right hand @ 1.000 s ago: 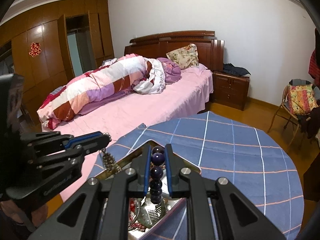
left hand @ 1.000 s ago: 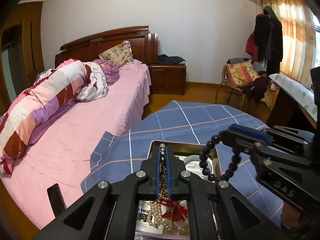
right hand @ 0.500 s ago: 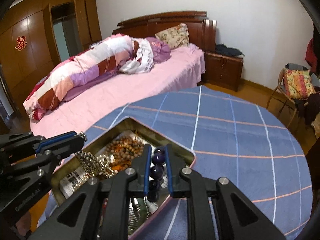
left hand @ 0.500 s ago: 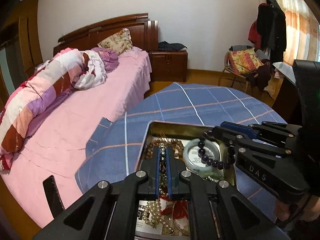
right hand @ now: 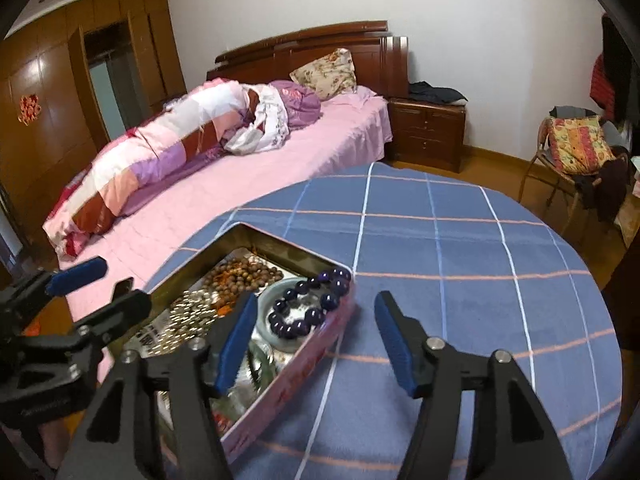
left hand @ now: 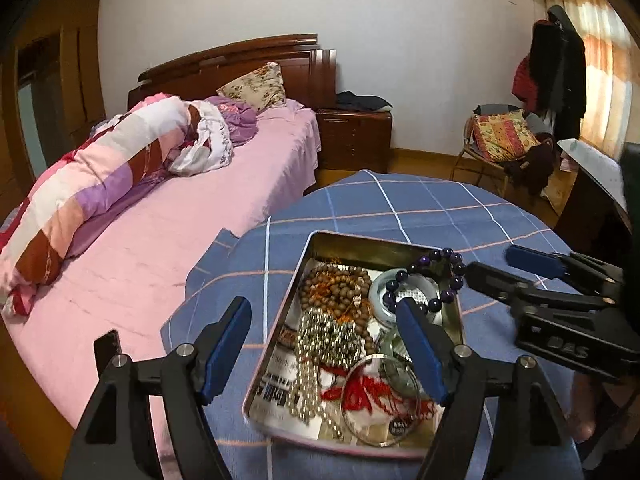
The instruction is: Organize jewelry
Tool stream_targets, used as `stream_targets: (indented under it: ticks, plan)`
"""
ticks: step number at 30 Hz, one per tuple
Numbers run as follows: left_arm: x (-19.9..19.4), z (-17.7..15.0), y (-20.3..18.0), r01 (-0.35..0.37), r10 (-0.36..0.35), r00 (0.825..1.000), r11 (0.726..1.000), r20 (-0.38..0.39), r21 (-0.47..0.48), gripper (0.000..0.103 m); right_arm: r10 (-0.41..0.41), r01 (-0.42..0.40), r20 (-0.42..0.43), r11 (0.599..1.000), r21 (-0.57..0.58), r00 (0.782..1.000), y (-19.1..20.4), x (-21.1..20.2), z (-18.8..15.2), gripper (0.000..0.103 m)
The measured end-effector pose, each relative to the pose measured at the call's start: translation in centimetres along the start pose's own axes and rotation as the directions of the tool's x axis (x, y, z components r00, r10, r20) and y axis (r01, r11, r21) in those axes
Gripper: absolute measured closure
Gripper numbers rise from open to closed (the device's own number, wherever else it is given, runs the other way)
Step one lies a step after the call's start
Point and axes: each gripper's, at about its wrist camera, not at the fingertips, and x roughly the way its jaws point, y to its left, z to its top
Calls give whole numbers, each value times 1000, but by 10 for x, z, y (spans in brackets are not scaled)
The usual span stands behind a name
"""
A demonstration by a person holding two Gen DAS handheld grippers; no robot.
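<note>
An open metal tin (left hand: 348, 242) (right hand: 280, 246) sits on the blue checked table and holds several pieces of jewelry. My left gripper (left hand: 320, 312) (right hand: 116, 284) hovers over it with jaws opening wide and nothing between the pads. A pale bead necklace (left hand: 324, 340) (right hand: 188, 308) lies loose in the tin below it. My right gripper (right hand: 316, 300) (left hand: 494, 266) is also opening, at the tin's right side. The purple bead bracelet (right hand: 316, 314) (left hand: 448, 254) rests free on a pale jade bangle (left hand: 380, 284). Brown wooden beads (left hand: 340, 284) (right hand: 240, 274) lie at the tin's far end.
The round table (left hand: 400, 204) (right hand: 460, 260) stands against a pink bed (left hand: 160, 240) on the left. Its bare cloth stretches right of and beyond the tin. A chair with a patterned cushion (left hand: 500, 136) and a wooden nightstand (left hand: 352, 140) stand further back.
Both grippers sank toward the tin and went from shut to open. The pale necklace left the left jaws and the purple bracelet left the right jaws; both now lie in the tin.
</note>
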Motion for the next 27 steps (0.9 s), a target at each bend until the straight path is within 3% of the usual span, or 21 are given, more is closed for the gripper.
stream_targets:
  ticks: [8, 27]
  plan:
    - [-23, -4, 1, 10, -10, 1000, 1000, 29, -24, 28, 20, -19, 46, 1000, -8, 999, 11, -26, -7, 32]
    - [-42, -7, 6, 20, -18, 998, 999, 59, -40, 28, 13, -13, 79, 1000, -5, 997, 16, -35, -10, 30]
